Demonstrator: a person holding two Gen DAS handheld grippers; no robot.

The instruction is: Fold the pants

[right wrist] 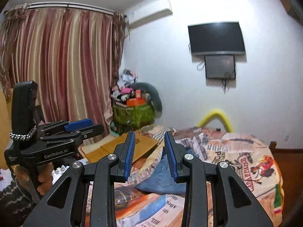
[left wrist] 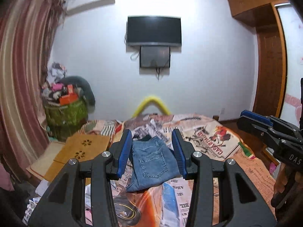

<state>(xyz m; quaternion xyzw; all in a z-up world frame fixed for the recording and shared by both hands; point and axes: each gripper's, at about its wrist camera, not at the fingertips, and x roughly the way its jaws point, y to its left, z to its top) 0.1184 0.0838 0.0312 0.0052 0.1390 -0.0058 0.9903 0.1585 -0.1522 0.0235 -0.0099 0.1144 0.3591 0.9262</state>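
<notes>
Blue denim pants (left wrist: 151,162) lie folded into a compact stack on the printed bedspread (left wrist: 208,138), back pocket up. My left gripper (left wrist: 152,132) is open and empty, held above and in front of the pants. In the right wrist view the pants (right wrist: 162,181) lie partly hidden behind my right gripper (right wrist: 149,134), which is open and empty above them. The left gripper (right wrist: 81,126) shows at the left of that view, held by a hand. The right gripper (left wrist: 253,116) shows at the right edge of the left wrist view.
A brown cardboard sheet (left wrist: 83,149) lies on the bed's left side. A green basket (left wrist: 66,113) piled with clutter stands by the striped curtain (left wrist: 20,75). A yellow foam tube (left wrist: 151,102) arches at the bed's far end. A TV (left wrist: 154,30) hangs on the wall.
</notes>
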